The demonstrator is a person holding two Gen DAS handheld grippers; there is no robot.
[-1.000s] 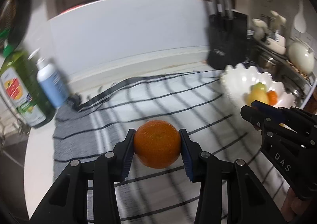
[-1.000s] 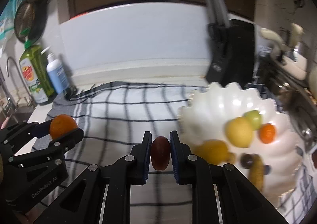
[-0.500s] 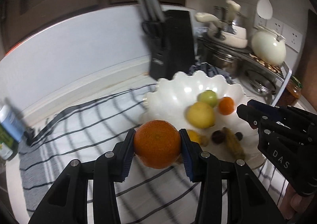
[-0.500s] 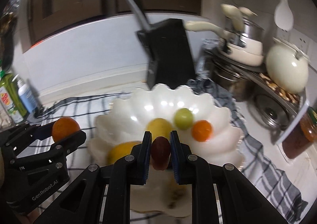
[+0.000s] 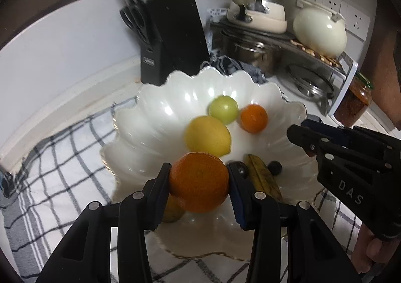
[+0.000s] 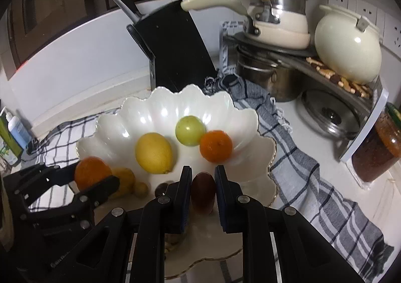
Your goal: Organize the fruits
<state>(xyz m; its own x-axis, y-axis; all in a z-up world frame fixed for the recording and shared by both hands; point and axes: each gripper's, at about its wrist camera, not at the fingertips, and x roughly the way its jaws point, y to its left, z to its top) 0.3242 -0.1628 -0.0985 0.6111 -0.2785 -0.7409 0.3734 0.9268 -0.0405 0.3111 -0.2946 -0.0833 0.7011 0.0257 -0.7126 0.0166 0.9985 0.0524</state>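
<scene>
My left gripper (image 5: 199, 185) is shut on a large orange (image 5: 199, 181) and holds it above the near side of a white scalloped bowl (image 5: 155, 105). My right gripper (image 6: 202, 189) is shut on a dark red plum (image 6: 203, 192) over the bowl's (image 6: 165, 100) near rim. In the bowl lie a lemon (image 6: 153, 149), a green fruit (image 6: 189, 130), a small orange (image 6: 215, 146), a banana (image 5: 263, 180) and dark small fruits. The left gripper with its orange (image 6: 91, 172) shows at the left of the right wrist view.
A black knife block (image 6: 179, 44) stands behind the bowl. A rack with pots (image 6: 278, 22) and a cream kettle (image 6: 347, 44) is at the right, with a sauce jar (image 6: 378, 152). A checked cloth (image 6: 313, 170) covers the counter. Bottles (image 6: 15, 130) stand far left.
Both grippers have moved right and forward from the cloth to over the bowl, each still holding its fruit. The bowl now fills the middle of both views.
</scene>
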